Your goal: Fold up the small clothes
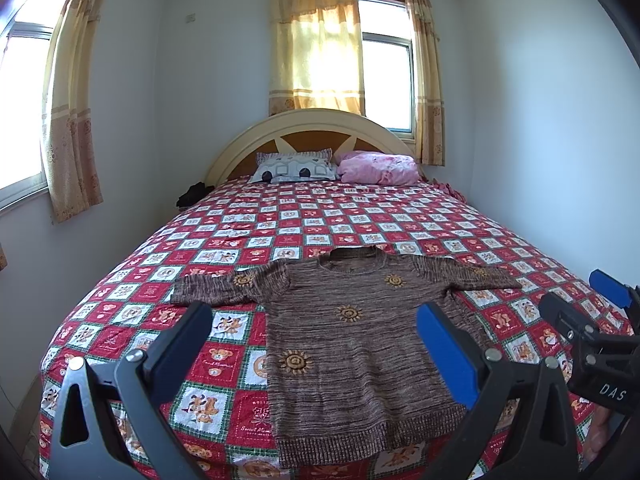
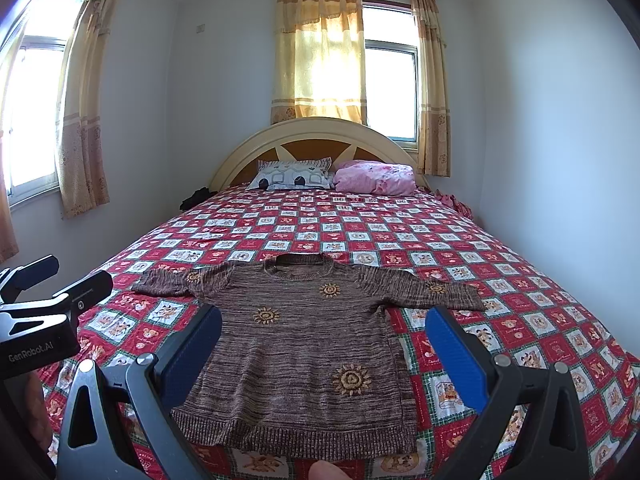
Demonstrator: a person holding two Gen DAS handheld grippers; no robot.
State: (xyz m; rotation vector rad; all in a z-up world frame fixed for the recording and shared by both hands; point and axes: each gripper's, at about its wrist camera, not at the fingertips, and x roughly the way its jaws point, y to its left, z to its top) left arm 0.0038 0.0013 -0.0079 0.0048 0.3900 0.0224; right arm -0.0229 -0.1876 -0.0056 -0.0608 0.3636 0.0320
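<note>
A small brown knitted sweater (image 1: 352, 344) (image 2: 304, 344) with orange sun motifs lies flat, face up, at the near end of the bed, both short sleeves spread out sideways and the hem toward me. My left gripper (image 1: 316, 340) hovers above the sweater's lower body, jaws wide open and empty. My right gripper (image 2: 324, 348) hangs over the same area, also open with nothing between its blue pads. In the left wrist view the right gripper (image 1: 596, 312) shows at the right edge. The left gripper (image 2: 60, 280) appears at the left edge of the right wrist view.
The bed carries a red and white checked quilt (image 1: 280, 220) (image 2: 480, 248). A patterned pillow (image 1: 294, 168) and a pink bundle (image 1: 378, 168) lie by the curved headboard (image 1: 308, 120). Dark clothing (image 1: 194, 194) sits at the bed's left side. Walls flank both sides.
</note>
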